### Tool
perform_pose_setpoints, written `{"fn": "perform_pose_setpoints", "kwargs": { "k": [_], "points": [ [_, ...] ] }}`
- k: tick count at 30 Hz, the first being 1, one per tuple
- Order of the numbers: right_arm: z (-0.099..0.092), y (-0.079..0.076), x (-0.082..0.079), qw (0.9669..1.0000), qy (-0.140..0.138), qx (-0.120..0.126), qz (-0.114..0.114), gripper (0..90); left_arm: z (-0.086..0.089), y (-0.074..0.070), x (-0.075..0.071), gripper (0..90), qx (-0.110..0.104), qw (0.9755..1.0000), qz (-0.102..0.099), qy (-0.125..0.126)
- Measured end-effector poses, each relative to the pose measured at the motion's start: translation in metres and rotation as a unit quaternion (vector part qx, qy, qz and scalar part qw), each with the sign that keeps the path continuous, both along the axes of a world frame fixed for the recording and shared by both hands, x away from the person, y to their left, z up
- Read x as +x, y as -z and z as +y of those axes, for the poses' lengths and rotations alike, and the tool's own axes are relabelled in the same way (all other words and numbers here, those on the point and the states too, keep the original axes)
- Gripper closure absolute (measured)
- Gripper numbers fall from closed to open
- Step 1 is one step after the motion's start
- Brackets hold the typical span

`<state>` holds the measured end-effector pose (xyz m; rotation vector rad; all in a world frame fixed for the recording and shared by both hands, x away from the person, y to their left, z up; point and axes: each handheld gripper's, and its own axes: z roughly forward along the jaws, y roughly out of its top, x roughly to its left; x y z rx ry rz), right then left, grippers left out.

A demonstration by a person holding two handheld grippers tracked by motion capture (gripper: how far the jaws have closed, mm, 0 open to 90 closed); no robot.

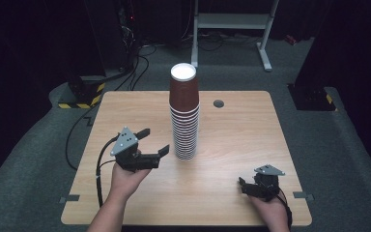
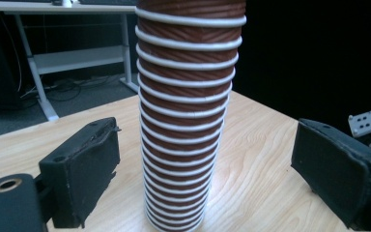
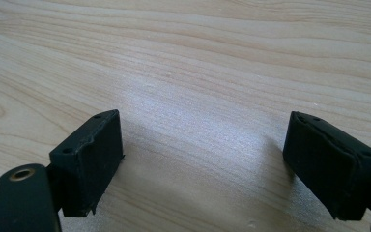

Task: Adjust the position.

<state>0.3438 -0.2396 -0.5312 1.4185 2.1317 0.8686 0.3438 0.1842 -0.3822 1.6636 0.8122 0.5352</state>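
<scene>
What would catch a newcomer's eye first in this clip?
The tall stack of brown paper cups with white rims, standing upside down near the middle of the wooden table. The left gripper hovers open just left of it, jaws apart and not touching. The right gripper rests open at the table's near right.

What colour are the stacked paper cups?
The paper cups are reddish brown with white rims, clearest in the left gripper view.

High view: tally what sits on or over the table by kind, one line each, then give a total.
Stack of nested brown paper cups: 1 (single cups too tightly nested to count surely)
Hand-held grippers: 2, the left hand-held gripper and the right hand-held gripper
Grey grommet in the table top: 1
Total: 4
</scene>
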Motion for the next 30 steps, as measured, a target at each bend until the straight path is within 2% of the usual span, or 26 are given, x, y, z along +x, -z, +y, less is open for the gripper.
{"fn": "perform_pose_setpoints", "kwargs": {
  "k": [7, 13, 19, 24, 27, 30],
  "points": [
    [0.000, 0.000, 0.001, 1.0000, 0.000, 0.000, 0.001, 14.0, -0.006, -0.010, 0.008, 10.1, 0.003, 1.0000, -0.006, 0.005],
    [0.000, 0.000, 0.001, 1.0000, 0.000, 0.001, 0.001, 14.0, -0.015, -0.017, 0.010, 9.8, -0.011, 0.9997, -0.020, 0.001],
    [0.001, 0.000, 0.000, 1.0000, -0.001, 0.000, 0.000, 14.2, -0.022, -0.024, 0.012, 9.7, -0.015, 0.9993, -0.033, -0.013],
    [0.001, 0.000, 0.001, 1.0000, -0.002, 0.000, 0.001, 14.3, -0.023, -0.035, 0.011, 9.6, -0.012, 0.9984, -0.052, -0.020],
    [0.001, 0.000, 0.000, 1.0000, -0.004, 0.000, 0.001, 14.4, -0.023, -0.039, 0.012, 8.9, -0.020, 0.9981, -0.053, -0.024],
    [0.001, 0.000, -0.001, 1.0000, -0.003, 0.001, 0.000, 14.4, -0.024, -0.043, 0.014, 8.1, -0.020, 0.9978, -0.057, -0.030]
  ]
}}
